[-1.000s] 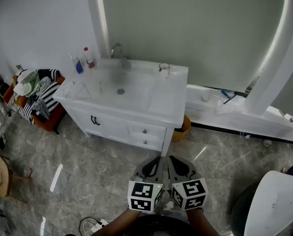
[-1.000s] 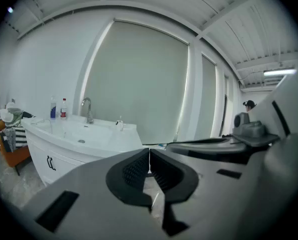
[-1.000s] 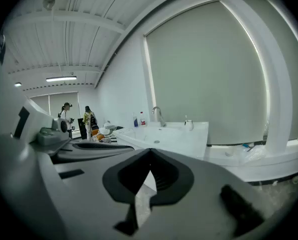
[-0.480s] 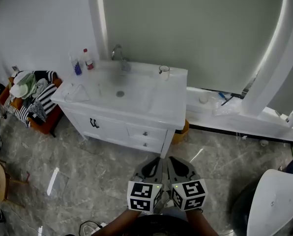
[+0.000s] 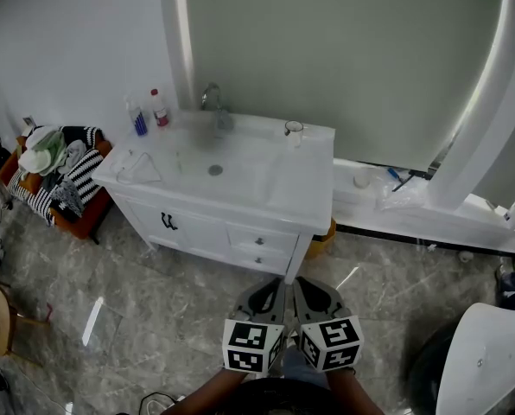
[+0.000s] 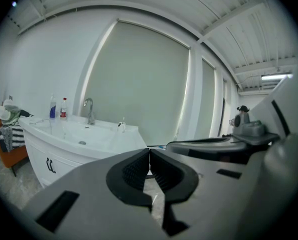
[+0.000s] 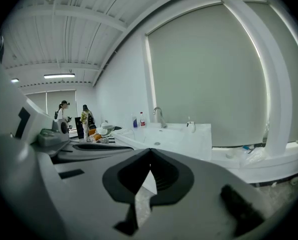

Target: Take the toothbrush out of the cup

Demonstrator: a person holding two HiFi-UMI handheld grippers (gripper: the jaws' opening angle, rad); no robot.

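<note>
Head view: cup (image 5: 293,130) on vanity (image 5: 302,195); red-capped bottle (image 5: 160,110), label illegibly small.

Cup (image 5: 293,129) on vanity (image 5: 302,180), rear R.

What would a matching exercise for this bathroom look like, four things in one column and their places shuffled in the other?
Things:
1. cup
2. faucet
3. blue bottle
4. striped clothes

Places:
A. piled off to the left of the vanity, lower than its top
B. on the vanity top, back left corner
C. on the vanity top, back right
D. at the back edge, just behind the basin

Pairs: 1-C, 2-D, 3-B, 4-A
</note>
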